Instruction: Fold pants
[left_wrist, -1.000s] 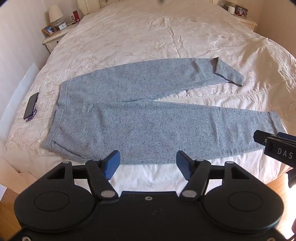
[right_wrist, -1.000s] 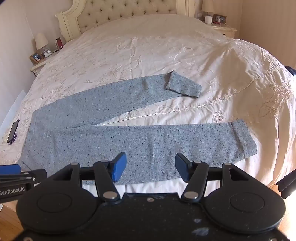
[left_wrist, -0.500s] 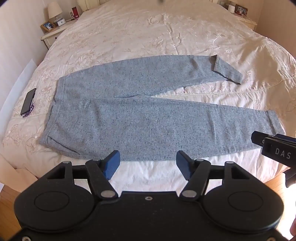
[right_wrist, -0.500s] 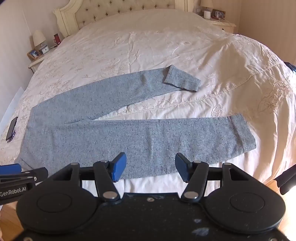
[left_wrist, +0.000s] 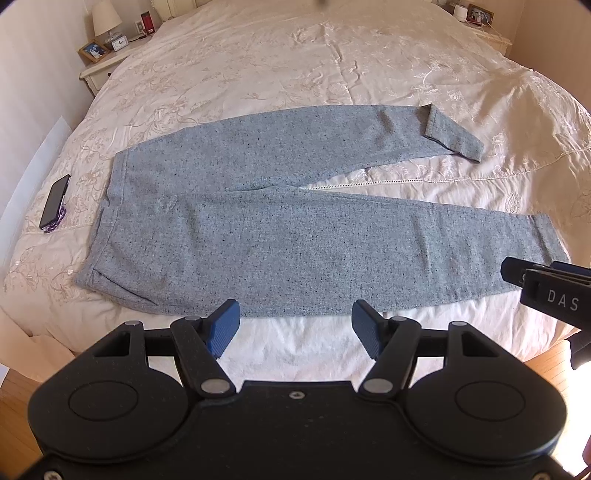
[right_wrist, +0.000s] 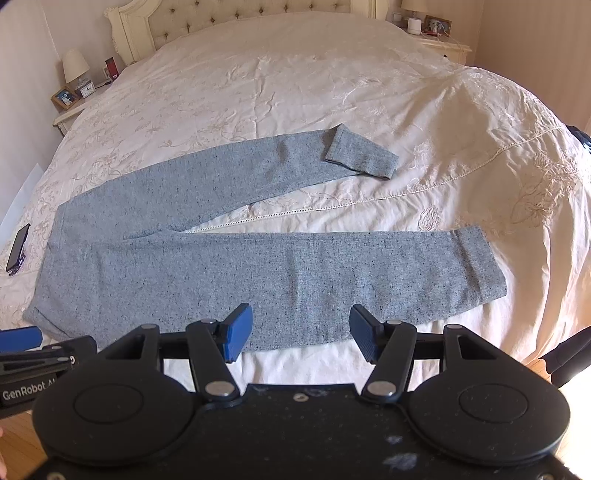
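Note:
Grey-blue knit pants (left_wrist: 280, 236) lie flat on the cream bedspread (left_wrist: 295, 55), waistband to the left, both legs running right. The far leg's cuff (left_wrist: 452, 134) is folded back on itself. The pants also show in the right wrist view (right_wrist: 258, 269). My left gripper (left_wrist: 295, 326) is open and empty, hovering over the bed's near edge just in front of the near leg's lower edge. My right gripper (right_wrist: 301, 330) is open and empty over the same leg's near edge, further toward the cuff (right_wrist: 476, 273). Neither touches the cloth.
A dark phone (left_wrist: 54, 201) lies on the bed left of the waistband. A nightstand with lamp and frames (left_wrist: 105, 48) stands at the far left, another (right_wrist: 443, 37) at the far right. The tufted headboard (right_wrist: 236, 14) is at the back. Wooden floor shows below the bed's edge.
Both grippers have moved a little forward and lower toward the near leg; the pants fill slightly more of each view. The pants have not moved and both jaws stay open.

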